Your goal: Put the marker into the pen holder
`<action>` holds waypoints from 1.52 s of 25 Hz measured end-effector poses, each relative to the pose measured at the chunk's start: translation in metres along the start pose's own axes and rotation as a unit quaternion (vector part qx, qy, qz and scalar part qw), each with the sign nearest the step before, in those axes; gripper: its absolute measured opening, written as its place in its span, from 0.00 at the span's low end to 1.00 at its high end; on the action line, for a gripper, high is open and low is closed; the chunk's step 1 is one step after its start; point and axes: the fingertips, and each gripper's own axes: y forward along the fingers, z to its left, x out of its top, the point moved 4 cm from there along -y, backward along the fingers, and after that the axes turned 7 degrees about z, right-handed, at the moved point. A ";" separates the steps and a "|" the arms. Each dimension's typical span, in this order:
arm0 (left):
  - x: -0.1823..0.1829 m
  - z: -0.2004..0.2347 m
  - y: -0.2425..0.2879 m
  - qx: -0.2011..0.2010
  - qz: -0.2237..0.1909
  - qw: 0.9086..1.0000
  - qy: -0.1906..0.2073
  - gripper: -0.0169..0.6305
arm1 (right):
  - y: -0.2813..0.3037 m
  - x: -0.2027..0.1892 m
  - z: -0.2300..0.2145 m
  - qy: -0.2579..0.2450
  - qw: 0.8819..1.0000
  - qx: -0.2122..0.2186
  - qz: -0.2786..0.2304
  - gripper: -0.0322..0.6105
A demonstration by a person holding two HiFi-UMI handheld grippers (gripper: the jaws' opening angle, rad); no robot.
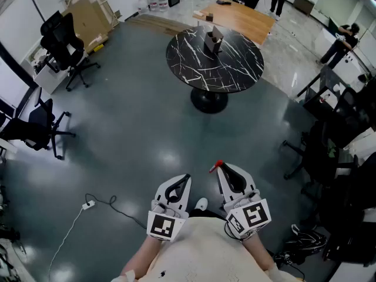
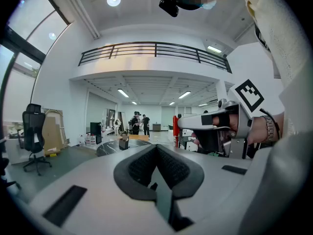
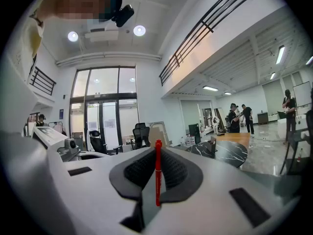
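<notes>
Between the jaws of the right gripper (image 3: 158, 153) sits the red marker (image 3: 158, 175), pinched w/ its long axis along the jaws and its tip poking fwd past them. The left gripper (image 2: 157, 148) is pressed together, empty. The pen holder (image 1: 212, 40) (a dark box, too small for detail) stands well apart on the round table (image 1: 235, 69). From the head view only the marker's tip shows.

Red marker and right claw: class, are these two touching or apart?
Touching. The right gripper view shows the right claw closed on the red marker, which stands upright, gripped from both sides.
</notes>
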 end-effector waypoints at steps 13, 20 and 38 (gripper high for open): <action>0.003 0.122 0.041 -0.009 -0.012 0.999 -0.048 0.04 | 0.109 0.026 0.005 -0.006 0.999 -0.028 0.029 0.12; 0.012 0.197 0.047 -0.051 -0.015 0.999 0.000 0.04 | 0.176 0.050 0.032 -0.004 0.999 -0.043 0.027 0.12; 0.018 0.227 0.163 -0.047 0.004 0.998 -0.042 0.04 | 0.250 0.059 -0.069 0.019 0.998 -0.042 0.038 0.12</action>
